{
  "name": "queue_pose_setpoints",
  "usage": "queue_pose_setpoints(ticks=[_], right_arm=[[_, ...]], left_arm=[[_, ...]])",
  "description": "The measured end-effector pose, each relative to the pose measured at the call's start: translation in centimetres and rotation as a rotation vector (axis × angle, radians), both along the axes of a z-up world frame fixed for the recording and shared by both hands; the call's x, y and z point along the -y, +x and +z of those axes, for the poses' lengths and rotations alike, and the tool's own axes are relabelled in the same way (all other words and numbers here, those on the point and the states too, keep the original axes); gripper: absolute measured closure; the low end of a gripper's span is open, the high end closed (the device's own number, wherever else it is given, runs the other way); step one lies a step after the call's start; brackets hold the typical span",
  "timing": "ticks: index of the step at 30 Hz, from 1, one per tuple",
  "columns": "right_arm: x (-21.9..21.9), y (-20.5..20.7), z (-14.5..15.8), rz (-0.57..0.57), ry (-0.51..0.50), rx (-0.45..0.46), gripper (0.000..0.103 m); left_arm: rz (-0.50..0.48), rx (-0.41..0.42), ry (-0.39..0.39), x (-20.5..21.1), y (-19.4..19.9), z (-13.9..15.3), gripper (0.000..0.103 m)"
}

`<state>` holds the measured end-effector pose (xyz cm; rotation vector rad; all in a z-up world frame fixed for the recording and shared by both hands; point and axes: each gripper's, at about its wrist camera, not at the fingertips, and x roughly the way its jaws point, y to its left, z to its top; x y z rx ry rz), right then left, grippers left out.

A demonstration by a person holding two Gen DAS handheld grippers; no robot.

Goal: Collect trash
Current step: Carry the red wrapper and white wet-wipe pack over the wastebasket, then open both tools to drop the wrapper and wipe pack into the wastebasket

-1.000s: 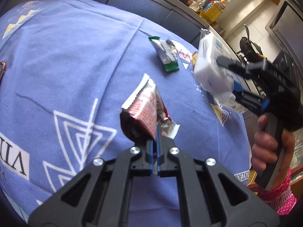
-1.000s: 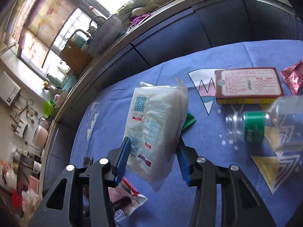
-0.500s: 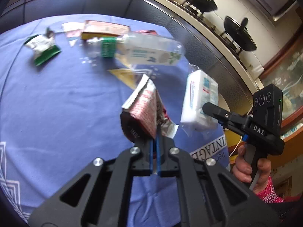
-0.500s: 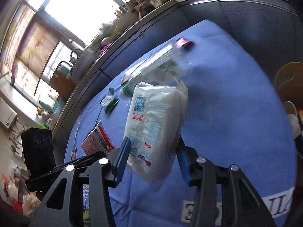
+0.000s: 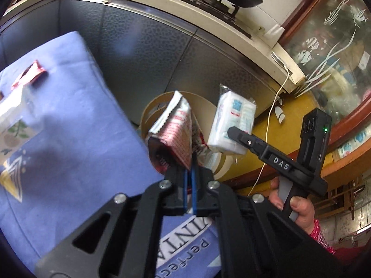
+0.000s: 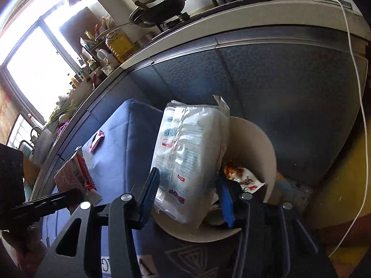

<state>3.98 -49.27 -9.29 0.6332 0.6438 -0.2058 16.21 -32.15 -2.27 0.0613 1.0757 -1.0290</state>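
My left gripper (image 5: 190,169) is shut on a red-and-white snack wrapper (image 5: 176,136), which stands up from the jaws in front of a round beige bin (image 5: 148,113) beside the table. My right gripper (image 6: 187,183) is shut on a white plastic-wrapped pack (image 6: 190,162), held above the bin's mouth (image 6: 262,143). Several wrappers (image 6: 241,178) lie inside the bin. In the left wrist view the same pack (image 5: 231,125) hangs just right of the wrapper, over the bin. A person's hand (image 5: 299,206) grips the right handle.
The table's blue cloth (image 5: 69,139) ends at the bin. On it lie a small red foil wrapper (image 5: 29,76) and a clear plastic bottle (image 5: 14,120) at the left edge. Dark grey cabinet fronts (image 6: 266,88) stand behind the bin. A white cable (image 6: 361,115) hangs to the yellow floor.
Both grippers have swung from over the middle of the table to the bin at its edge. Each keeps its hold: the left on the wrapper, the right on the pack.
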Motion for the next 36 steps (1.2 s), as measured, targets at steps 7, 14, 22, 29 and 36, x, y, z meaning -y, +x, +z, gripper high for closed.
queue_pose_setpoints(ticks=[7,14,22,29,36], right_arm=[[1.2,0.6,-2.4,-0.003,-0.017,-0.042,0.054],[1.3,1.4,-3.5,0.009,-0.037,-0.077,0.054],[0.6,2.0,-3.6,0.034,-0.079,-0.092,0.048],[0.4,2.1,-3.3,0.028,-0.086,-0.088,0.045],[0.1,2.1,-2.8,0.025,-0.09,-0.081,0.044]], left_arm=[[-0.028,-0.051,0.07,5.2,0.5,-2.8,0.1],[-0.043,-0.047,0.14,7.7,0.6,-4.8,0.1],[-0.036,-0.032,0.171,8.2,0.8,-5.6,0.1],[-0.021,-0.03,0.189,8.0,1.0,-5.8,0.1],[-0.001,0.018,0.204,7.3,0.5,-5.5,0.1]])
